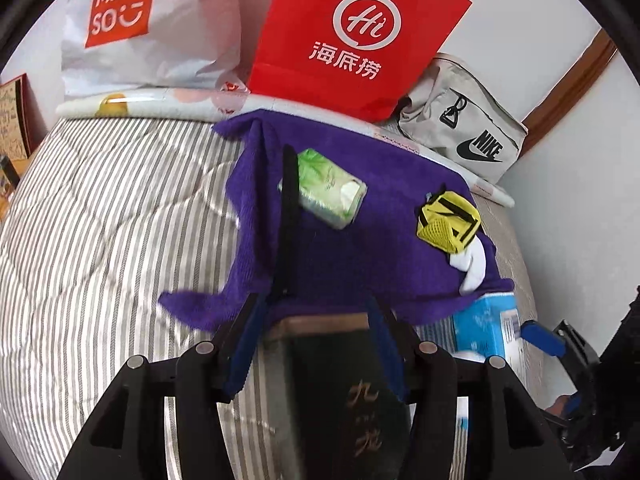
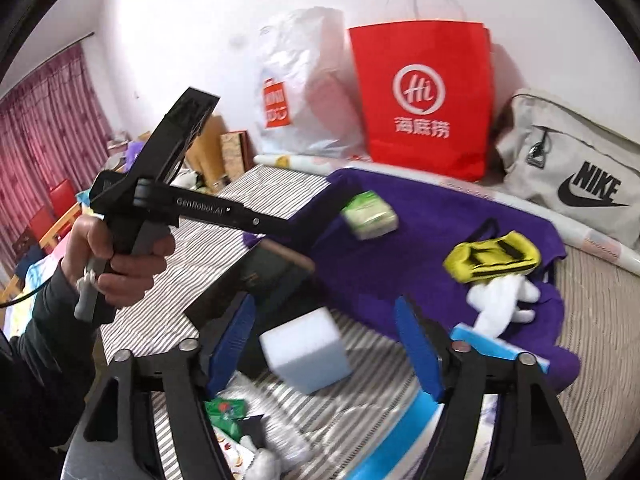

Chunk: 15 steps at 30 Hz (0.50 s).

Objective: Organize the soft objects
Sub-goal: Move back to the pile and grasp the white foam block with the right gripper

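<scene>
On the striped bed (image 1: 100,240) a purple towel (image 1: 360,248) lies spread toward the far right, with the soft things scattered on it. A green tissue pack (image 1: 328,194) sits near the towel's far middle, a yellow mesh pouch (image 1: 448,220) lies to its right, and a white sock (image 1: 472,268) rests just beside the pouch on the near side, touching it. A black strap (image 1: 288,216) runs across the towel just left of the tissue pack.

Along the far wall stand a white Miniso bag (image 1: 152,28), a red paper bag (image 1: 360,36) and a grey Nike bag (image 1: 464,136), all beyond the towel's far edge.

Left gripper (image 1: 316,312): its blue fingers (image 1: 244,348) stand partly open with a dark box (image 1: 344,392) with gold characters lying between them; whether the pads press on it I cannot tell. The towel's near edge drapes over the box's far end.

Right gripper (image 2: 324,340): its blue fingers (image 2: 420,352) stand wide apart, pressing on nothing. A pale blue foam block (image 2: 308,352) lies on the bed between and below them, blurred. A light blue pack (image 2: 496,344) lies to the right, partly under the towel and behind the right finger. Near the bottom, a green wrapper (image 2: 226,408) and some white fluffy stuff lie in a heap, too blurred to name.

A hand (image 2: 120,264) grips the left gripper's handle at the left of the right wrist view.
</scene>
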Tool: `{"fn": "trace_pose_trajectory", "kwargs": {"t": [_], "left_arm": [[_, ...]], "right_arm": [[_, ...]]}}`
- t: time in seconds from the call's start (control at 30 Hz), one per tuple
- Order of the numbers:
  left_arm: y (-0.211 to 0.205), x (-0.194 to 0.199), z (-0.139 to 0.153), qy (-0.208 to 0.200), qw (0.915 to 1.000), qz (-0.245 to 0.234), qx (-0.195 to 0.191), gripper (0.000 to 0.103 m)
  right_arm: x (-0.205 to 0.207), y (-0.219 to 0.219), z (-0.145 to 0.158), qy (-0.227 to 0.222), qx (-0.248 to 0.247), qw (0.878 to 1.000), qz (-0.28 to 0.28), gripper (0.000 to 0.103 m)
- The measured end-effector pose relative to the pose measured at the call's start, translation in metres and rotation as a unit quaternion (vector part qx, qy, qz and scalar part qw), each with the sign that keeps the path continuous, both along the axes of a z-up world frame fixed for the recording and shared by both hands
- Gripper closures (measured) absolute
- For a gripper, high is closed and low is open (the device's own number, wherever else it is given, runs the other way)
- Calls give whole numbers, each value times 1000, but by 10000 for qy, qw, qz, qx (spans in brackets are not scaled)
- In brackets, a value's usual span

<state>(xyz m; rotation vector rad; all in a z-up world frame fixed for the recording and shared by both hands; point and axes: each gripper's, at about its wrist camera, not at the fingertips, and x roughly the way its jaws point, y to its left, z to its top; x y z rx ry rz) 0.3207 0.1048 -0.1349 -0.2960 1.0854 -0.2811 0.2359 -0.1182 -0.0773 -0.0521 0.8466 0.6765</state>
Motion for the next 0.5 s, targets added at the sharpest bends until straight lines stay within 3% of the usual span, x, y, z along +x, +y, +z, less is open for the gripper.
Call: {"fn": "trace_pose_trajectory", "kwargs": {"t": [0.23,0.5], "left_arm": [[6,-19,-9,19,9998,-189,-65,51],[27,-44,-16,7,9995,-195,-243,50]], "right_arm": [[-5,6,-20,296,26,9993,-216,26],[-3,26,-43,411,-460,9970,-463,26]]}}
